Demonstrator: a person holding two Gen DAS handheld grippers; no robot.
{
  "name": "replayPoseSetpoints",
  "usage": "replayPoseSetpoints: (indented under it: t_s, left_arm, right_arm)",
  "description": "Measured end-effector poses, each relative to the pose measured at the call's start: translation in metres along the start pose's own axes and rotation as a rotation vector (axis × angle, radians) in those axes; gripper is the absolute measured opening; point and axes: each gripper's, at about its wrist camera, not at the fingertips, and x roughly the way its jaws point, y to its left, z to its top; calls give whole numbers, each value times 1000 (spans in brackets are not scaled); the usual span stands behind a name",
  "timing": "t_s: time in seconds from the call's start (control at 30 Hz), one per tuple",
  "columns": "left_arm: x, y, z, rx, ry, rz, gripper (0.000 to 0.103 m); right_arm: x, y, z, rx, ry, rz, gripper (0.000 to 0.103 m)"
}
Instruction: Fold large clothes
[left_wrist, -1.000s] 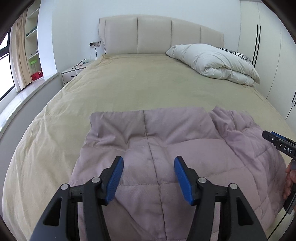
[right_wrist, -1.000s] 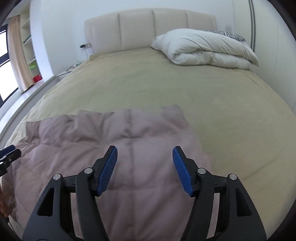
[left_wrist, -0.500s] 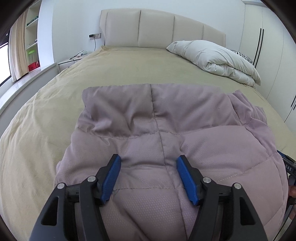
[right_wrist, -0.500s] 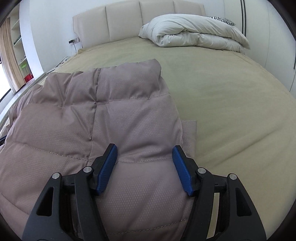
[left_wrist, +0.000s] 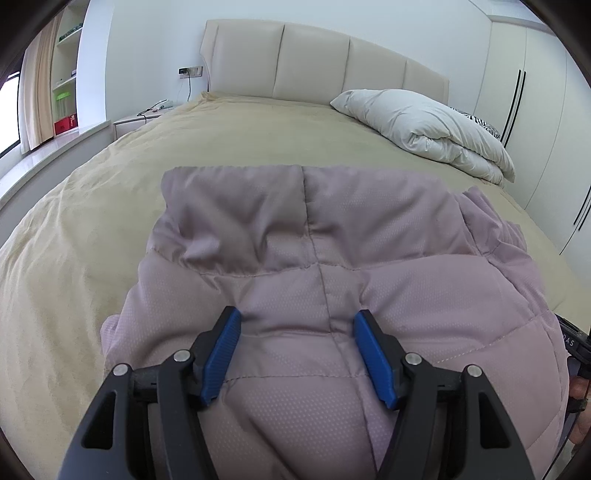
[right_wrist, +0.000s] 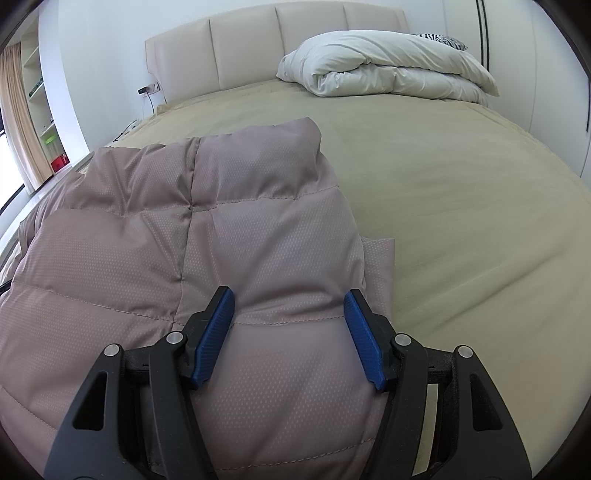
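A mauve quilted puffer garment (left_wrist: 332, 258) lies folded on the beige bed (left_wrist: 110, 206). My left gripper (left_wrist: 297, 321) is open, its blue pads wide apart, pressed low over the garment's near left part with fabric bulging between the jaws. My right gripper (right_wrist: 288, 299) is open too, low over the garment (right_wrist: 221, 240) near its right edge, fabric bulging between the jaws. A thin lower layer (right_wrist: 380, 258) pokes out at the right edge. The right gripper's tip shows at the far right of the left wrist view (left_wrist: 572, 339).
A folded white duvet (left_wrist: 424, 129) lies at the bed's far right by the padded headboard (left_wrist: 314, 55). White wardrobe doors (left_wrist: 535, 92) stand to the right. A nightstand (left_wrist: 136, 118) and shelves (left_wrist: 62, 92) are at the left.
Both grippers have come down and forward from above the garment to sit low against it. The garment now fills the lower view. Both stayed open.
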Motion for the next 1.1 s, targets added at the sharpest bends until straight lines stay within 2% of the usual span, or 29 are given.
replayPoseSetpoints:
  t_s: [0.4,0.53,0.6,0.63,0.73,0.83,0.87,0.97,1.1]
  left_arm:
    - [2,7,-1,-9,-6,-20,68]
    - [-11,6,7,-12,34,-9,67]
    - [-37,5,5,-25,27,-10,66]
    - [-53,4,2,-25,12,-13,66]
    - [-88,-1,-11,-4,-33,-1,66]
    - [-93,-12,-29,55,0,22,66]
    - [-89,-15,-36,80,15,34,67]
    - [-80,-14,-45,97,32,43,69]
    - [-72,-13,-49,100,41,41,69]
  right_arm:
    - [2,-4,-3,8,-14,10,61]
    - [-1,-1,4,5,21,-2,61]
    - [-16,9,12,-2,52,-59,62]
    - [-29,15,14,7,48,-57,62]
    - [-76,52,9,-29,-40,96,62]
    - [-90,101,-11,-128,-26,186,62]
    - [-87,117,-20,-172,-9,191,62]
    - [-76,144,-43,-275,-35,81,63]
    - [-63,139,-53,-283,-45,101,63]
